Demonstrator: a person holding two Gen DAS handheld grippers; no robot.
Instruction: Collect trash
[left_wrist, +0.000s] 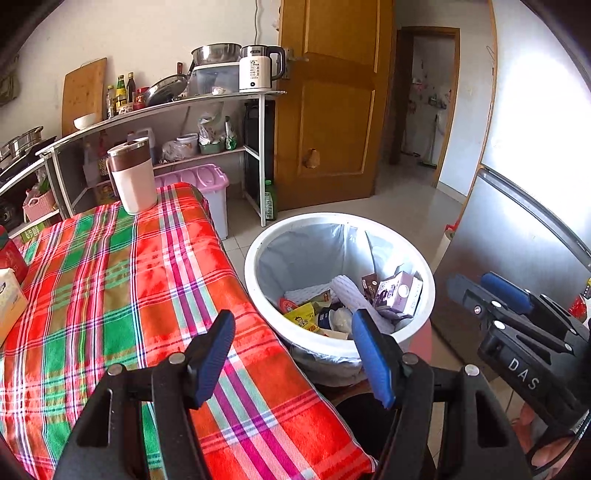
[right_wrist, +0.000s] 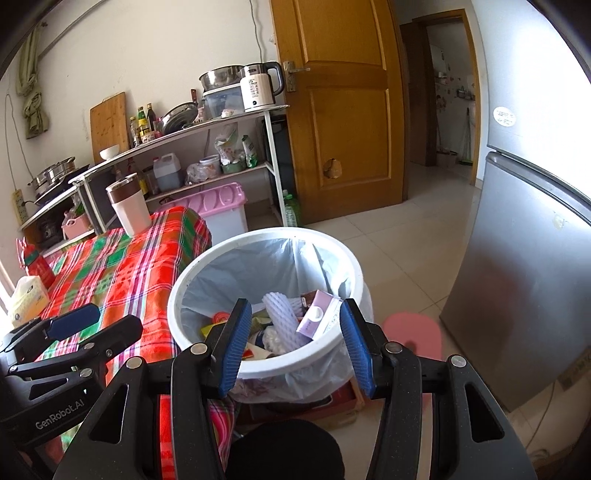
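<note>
A white trash bin (left_wrist: 255, 254) with a pale liner stands on the floor by the table's right edge; it also shows in the right wrist view (right_wrist: 177, 295). Inside lie a purple carton (left_wrist: 397, 293), white foam netting (right_wrist: 282, 317), a yellow wrapper (left_wrist: 301, 317) and other scraps. My left gripper (left_wrist: 295, 354) is open and empty, low over the table edge and the bin's near rim. My right gripper (right_wrist: 295, 341) is open and empty just above the bin's near rim. Each gripper shows in the other's view, the right one (left_wrist: 487, 291) and the left one (right_wrist: 92, 325).
A plaid-clothed table (left_wrist: 110, 280) carries a white and brown jug (left_wrist: 131, 177), a tissue box (left_wrist: 9, 299) and a red box (left_wrist: 11, 254). A silver fridge (right_wrist: 524, 277) stands right. A shelf with kitchenware (left_wrist: 166, 110), a pink-lidded box (left_wrist: 207, 184) and a wooden door (left_wrist: 328, 110) lie beyond.
</note>
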